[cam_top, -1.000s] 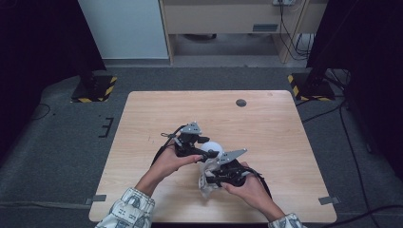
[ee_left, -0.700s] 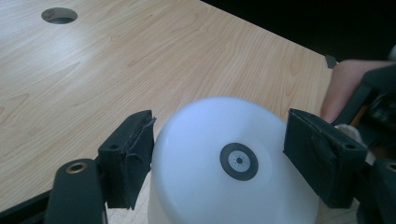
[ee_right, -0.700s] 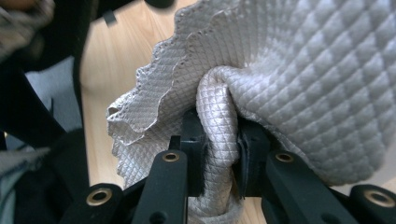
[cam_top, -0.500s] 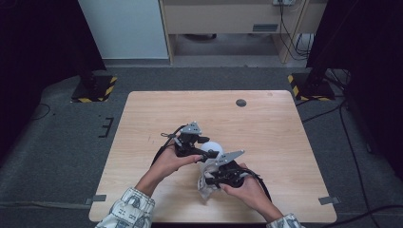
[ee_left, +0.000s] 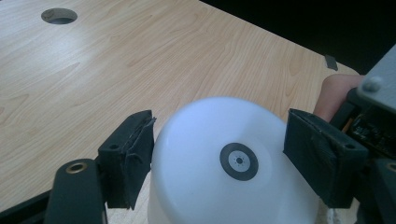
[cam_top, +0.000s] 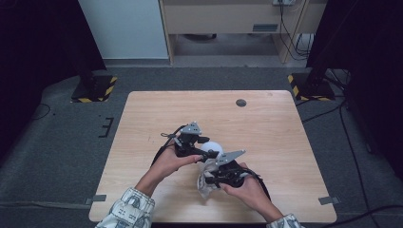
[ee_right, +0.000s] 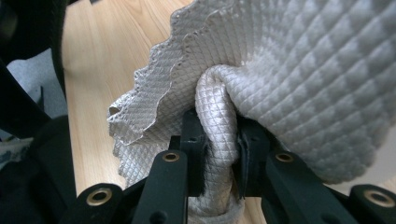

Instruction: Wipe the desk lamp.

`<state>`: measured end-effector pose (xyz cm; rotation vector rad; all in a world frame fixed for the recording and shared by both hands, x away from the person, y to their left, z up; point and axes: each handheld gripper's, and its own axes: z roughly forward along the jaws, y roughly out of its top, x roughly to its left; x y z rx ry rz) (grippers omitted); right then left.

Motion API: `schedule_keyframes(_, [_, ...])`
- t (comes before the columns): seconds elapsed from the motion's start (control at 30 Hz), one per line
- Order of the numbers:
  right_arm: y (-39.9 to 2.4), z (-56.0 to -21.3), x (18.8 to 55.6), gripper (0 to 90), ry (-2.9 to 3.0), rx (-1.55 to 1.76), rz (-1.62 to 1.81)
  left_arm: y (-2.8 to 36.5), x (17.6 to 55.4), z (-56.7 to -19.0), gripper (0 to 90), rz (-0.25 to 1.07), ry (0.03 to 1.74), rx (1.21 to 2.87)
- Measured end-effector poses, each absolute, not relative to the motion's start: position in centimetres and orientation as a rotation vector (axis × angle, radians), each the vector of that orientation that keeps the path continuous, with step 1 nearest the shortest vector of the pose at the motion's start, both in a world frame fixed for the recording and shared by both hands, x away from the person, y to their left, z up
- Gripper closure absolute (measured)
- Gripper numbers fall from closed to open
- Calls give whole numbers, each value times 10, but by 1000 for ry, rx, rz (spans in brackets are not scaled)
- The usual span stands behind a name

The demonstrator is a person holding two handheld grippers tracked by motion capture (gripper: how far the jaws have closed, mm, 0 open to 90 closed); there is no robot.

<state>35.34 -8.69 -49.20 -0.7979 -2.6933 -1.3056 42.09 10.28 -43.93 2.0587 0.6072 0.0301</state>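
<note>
Low centre of the high view, the left gripper (ee_left: pixel 219 163) clamps a white bowl (ee_left: pixel 233 163) steady, seemingly so the right gripper (ee_right: pixel 219 154), pinching a quilted cloth (ee_right: pixel 289 70), can wipe it

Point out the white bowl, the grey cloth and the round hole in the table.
white bowl (ee_left: pixel 224 186), left gripper view, on its upturned base near the dark ring mark.
grey cloth (ee_right: pixel 299 60), right gripper view, on the quilted fold above the jaws.
round hole (cam_top: pixel 241 102), high view, on its dark centre.

White bowl's (ee_left: pixel 224 168) lower rim cut off below.
</note>
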Motion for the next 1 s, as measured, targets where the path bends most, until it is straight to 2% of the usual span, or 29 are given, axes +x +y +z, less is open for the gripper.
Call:
schedule_keyframes(0.17, [-91, -491, 353, 764, -2706, -803, -1296, 103, 421, -439, 242, 31, 606, 2058])
schedule_keyframes(0.4, [-119, -468, 351, 765, -2676, -848, -1405, 103, 421, -440, 242, 29, 609, 2057])
schedule_keyframes(1.0, [-140, -484, 368, 767, -2717, -1003, -1295, 103, 422, -440, 242, 28, 606, 2058])
